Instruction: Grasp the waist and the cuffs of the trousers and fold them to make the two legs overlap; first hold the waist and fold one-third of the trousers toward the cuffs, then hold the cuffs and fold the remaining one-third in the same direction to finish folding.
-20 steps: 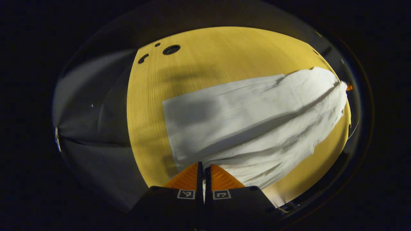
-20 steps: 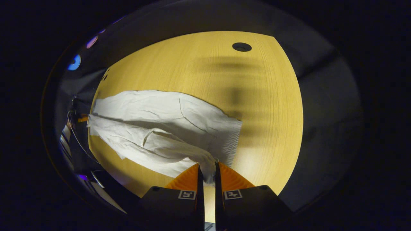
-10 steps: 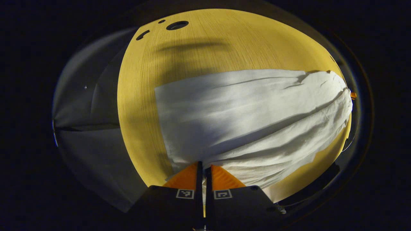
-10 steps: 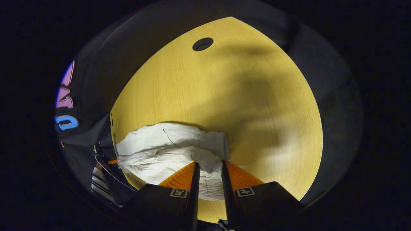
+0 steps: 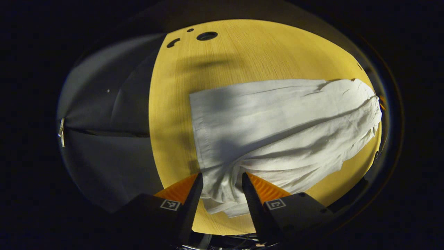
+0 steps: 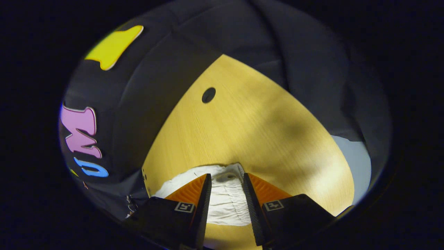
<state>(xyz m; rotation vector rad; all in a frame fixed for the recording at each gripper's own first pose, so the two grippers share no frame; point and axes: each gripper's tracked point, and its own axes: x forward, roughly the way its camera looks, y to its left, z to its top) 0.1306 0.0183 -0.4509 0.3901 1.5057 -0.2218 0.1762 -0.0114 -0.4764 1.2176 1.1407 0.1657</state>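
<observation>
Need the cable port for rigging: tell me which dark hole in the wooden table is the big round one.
In the left gripper view, the large round hole; its neighbours are a small dot and a curved slot.

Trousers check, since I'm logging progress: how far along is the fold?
Done: the white trousers lie on the wooden table with one leg over the other. In hand: the left gripper and right gripper stand open over the cloth. Left: both one-third folds.

The left tool point(image 5: 219, 178) points forward and down, its fingers spread apart. The right tool point(image 6: 226, 178) is tilted more level, its fingers likewise parted.
</observation>
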